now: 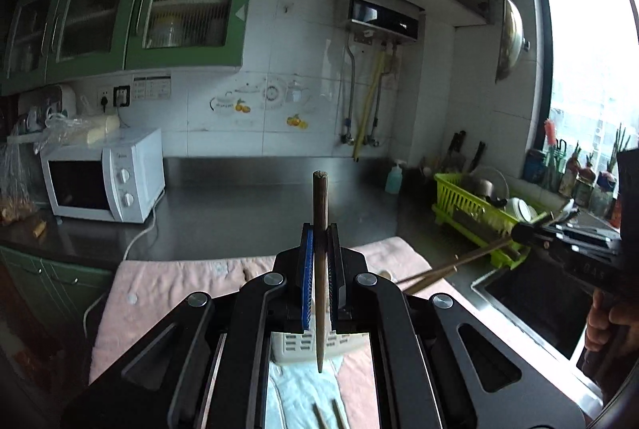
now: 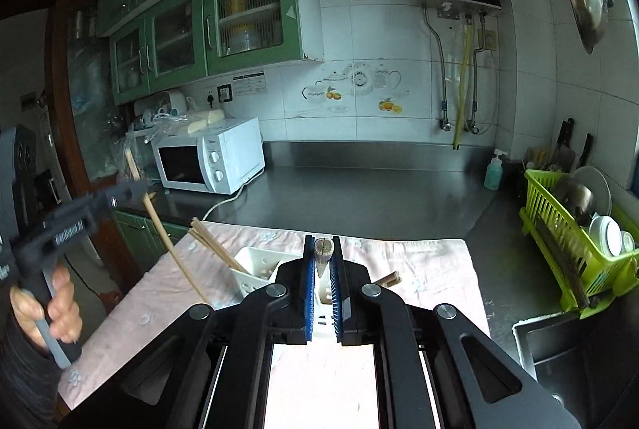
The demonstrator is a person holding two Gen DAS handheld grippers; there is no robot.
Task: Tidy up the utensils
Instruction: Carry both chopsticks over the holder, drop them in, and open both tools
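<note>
The left tongs (image 1: pixel 319 229) are clamped on a single chopstick (image 1: pixel 320 269) that stands nearly upright between the blue pads. The right tongs (image 2: pixel 322 249) grip chopsticks (image 2: pixel 323 249) seen end-on. Below both lies a pink towel (image 2: pixel 419 261) on the desk (image 2: pixel 359 189), bearing a white utensil holder (image 2: pixel 255 261) with chopsticks (image 2: pixel 211 245) leaning in it. Farther off stand a microwave (image 2: pixel 207 161), a green dish rack (image 2: pixel 559 229) and a soap bottle (image 2: pixel 493 171).

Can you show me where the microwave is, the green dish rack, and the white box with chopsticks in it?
microwave (image 2: pixel 211 165): right wrist view, on its front.
green dish rack (image 2: pixel 559 229): right wrist view, on its slatted side.
white box (image 2: pixel 255 261): right wrist view, on its rim.
</note>
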